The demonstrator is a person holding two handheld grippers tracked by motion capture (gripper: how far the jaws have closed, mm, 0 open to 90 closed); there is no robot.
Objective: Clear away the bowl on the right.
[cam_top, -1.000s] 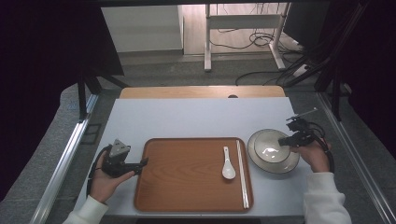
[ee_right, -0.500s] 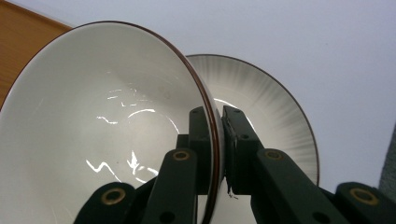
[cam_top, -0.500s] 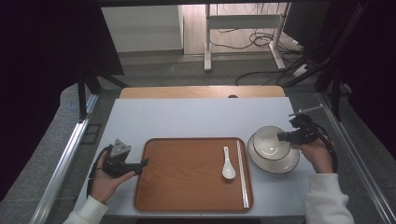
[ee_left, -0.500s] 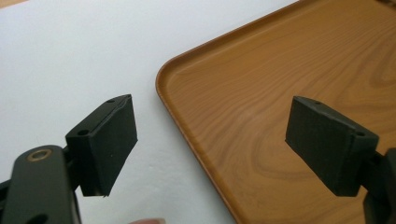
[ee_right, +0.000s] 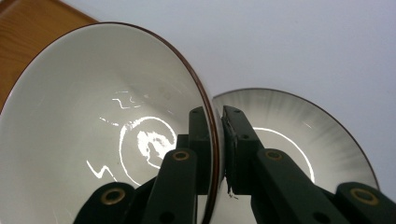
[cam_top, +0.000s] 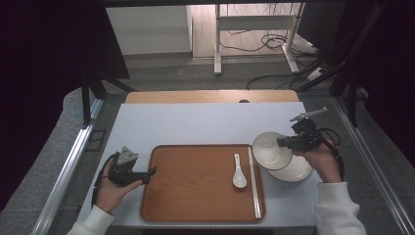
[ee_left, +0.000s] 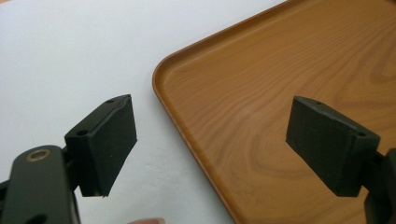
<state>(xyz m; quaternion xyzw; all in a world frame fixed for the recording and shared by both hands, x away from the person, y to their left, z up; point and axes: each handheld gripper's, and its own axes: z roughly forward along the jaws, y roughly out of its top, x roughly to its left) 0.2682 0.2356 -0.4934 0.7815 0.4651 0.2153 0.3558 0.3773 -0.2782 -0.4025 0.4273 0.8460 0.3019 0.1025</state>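
A white bowl point(cam_top: 270, 149) with a brown rim hangs tilted above the table, over the right edge of the wooden tray point(cam_top: 195, 196). My right gripper point(cam_top: 284, 143) is shut on its rim, one jaw inside and one outside. In the right gripper view the bowl point(ee_right: 107, 130) sits left of my right gripper point(ee_right: 218, 140), and the white plate point(ee_right: 299, 135) lies below on the table. The plate point(cam_top: 293, 169) rests right of the tray. My left gripper point(cam_top: 149, 171) stands open at the tray's left edge, and the left gripper point(ee_left: 210, 135) has nothing between its pads.
A white spoon point(cam_top: 239, 172) and a pair of chopsticks point(cam_top: 253, 181) lie on the right part of the tray. The tray's near left corner point(ee_left: 280, 93) sits on the pale table point(ee_left: 70, 56). A wooden strip point(cam_top: 210, 96) borders the table's far edge.
My right gripper has lifted the bowl off the plate and carried it left and up, over the tray's right edge. The left hand has stayed still.
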